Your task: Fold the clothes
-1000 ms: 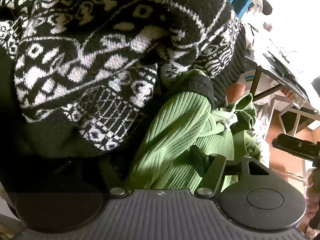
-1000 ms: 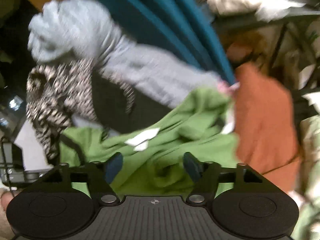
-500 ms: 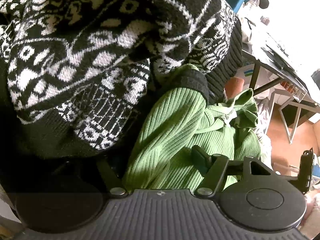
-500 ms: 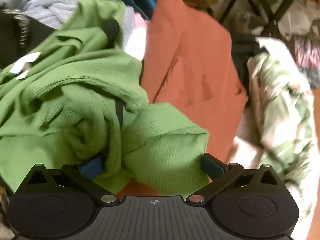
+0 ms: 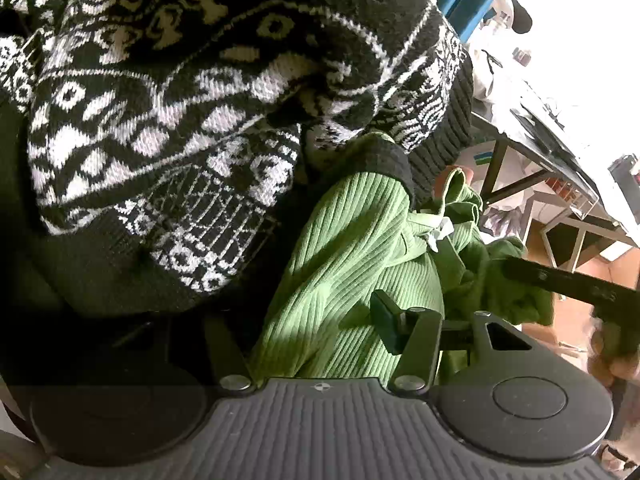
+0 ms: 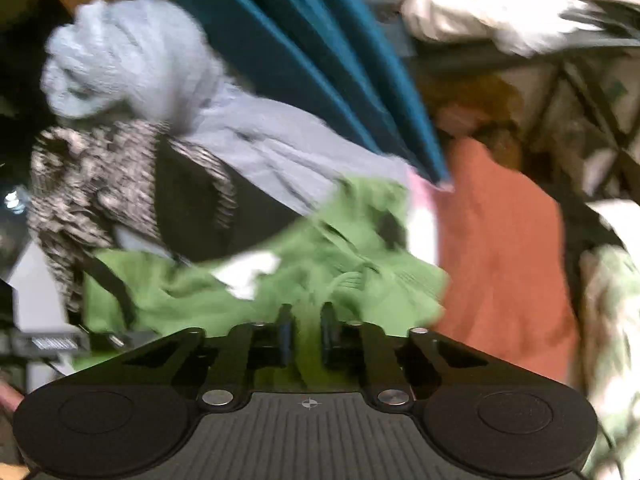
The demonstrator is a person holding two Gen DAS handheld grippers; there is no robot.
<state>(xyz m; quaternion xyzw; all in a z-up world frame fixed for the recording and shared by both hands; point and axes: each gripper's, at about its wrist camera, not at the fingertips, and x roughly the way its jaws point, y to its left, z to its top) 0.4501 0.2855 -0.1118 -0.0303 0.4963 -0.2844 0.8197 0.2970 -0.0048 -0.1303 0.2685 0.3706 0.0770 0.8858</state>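
A green ribbed garment [image 5: 360,264] lies in a pile of clothes, partly under a black-and-white patterned sweater [image 5: 180,112]. My left gripper [image 5: 316,320] has the green fabric between its fingers; the right finger [image 5: 386,320] shows, the left one is hidden in shadow under the sweater. My right gripper [image 6: 306,334] is shut on a fold of the green garment [image 6: 340,280]. In the left wrist view the right gripper [image 5: 568,284] shows as a dark bar at the garment's right end. The right wrist view is motion-blurred.
Around the green garment lie an orange garment [image 6: 504,256], a grey knit [image 6: 160,92], teal cloth [image 6: 320,52] and a pale patterned cloth [image 6: 612,320]. A metal-legged table [image 5: 532,168] stands at the right.
My right gripper was open over the green garment; it has closed on a fold of it and swung its view back left. The left gripper has hardly moved.
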